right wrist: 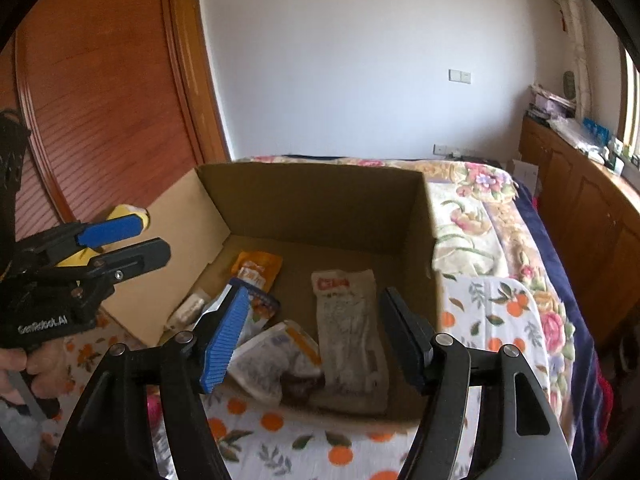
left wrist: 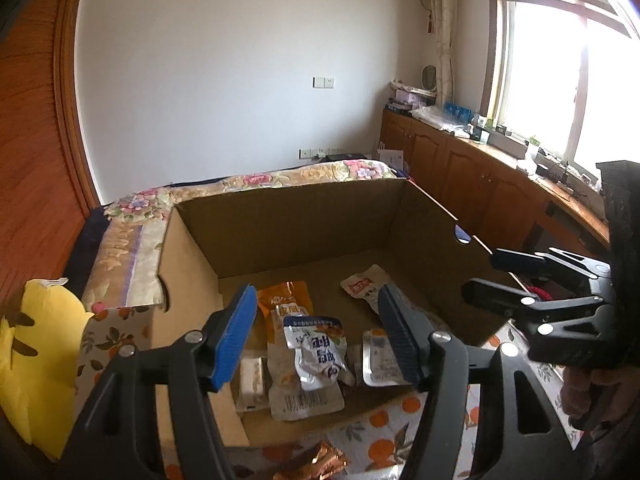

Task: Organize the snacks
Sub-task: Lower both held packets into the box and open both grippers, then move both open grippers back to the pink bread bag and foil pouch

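An open cardboard box (left wrist: 300,224) (right wrist: 320,204) stands on a bed, with several snack packets on its floor. These include an orange packet (left wrist: 286,304) (right wrist: 256,268), a silver packet with blue print (left wrist: 316,352), and a long white packet with a red label (right wrist: 348,332) (left wrist: 366,286). My left gripper (left wrist: 318,336) hovers over the box's near left part, jaws apart and nothing between them. My right gripper (right wrist: 314,336) hovers over the near right part, also open and holding nothing. Each gripper shows in the other's view: the right gripper (left wrist: 496,278) and the left gripper (right wrist: 150,238).
A copper foil wrapper (left wrist: 316,464) lies outside the box on the orange-print cloth (right wrist: 304,440). A yellow bag (left wrist: 36,360) stands left of the box. A floral bedspread (right wrist: 480,208) covers the bed. Wooden cabinets (left wrist: 460,168) line the window wall.
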Demonstrator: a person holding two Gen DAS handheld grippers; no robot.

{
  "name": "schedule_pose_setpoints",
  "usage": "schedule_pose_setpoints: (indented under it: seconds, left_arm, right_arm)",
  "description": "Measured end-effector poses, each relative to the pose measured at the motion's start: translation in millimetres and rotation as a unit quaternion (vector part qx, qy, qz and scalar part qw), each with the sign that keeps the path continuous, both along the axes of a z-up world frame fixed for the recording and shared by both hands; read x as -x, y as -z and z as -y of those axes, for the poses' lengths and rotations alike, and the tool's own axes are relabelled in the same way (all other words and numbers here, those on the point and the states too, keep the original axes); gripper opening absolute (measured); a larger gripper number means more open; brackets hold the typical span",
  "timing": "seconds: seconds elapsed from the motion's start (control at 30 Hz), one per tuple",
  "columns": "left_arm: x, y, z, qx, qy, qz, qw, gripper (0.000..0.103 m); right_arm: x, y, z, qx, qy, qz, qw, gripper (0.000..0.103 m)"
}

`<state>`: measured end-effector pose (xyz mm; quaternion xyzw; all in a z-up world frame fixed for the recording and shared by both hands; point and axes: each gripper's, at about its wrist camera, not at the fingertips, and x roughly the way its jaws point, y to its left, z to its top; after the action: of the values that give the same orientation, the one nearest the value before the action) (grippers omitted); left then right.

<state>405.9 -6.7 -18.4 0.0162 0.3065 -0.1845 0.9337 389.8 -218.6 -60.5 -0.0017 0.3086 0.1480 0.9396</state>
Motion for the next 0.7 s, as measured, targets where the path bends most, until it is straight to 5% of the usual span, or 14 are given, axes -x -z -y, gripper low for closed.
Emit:
schedule_pose_setpoints:
  seconds: [0.3,0.7]
  left_arm:
    - [52,-2,-20,-0.008,-0.013,0.022,0.9997,0.064]
    - [104,27,-58,-0.011,-0.027,-0.008,0.9995,0.064]
  right_arm:
    - [63,-5,23,-0.028,0.023,0.002,0.999,0.070]
    - [105,25,-1,-0.034,0.003,-0.034,0.999,0.069]
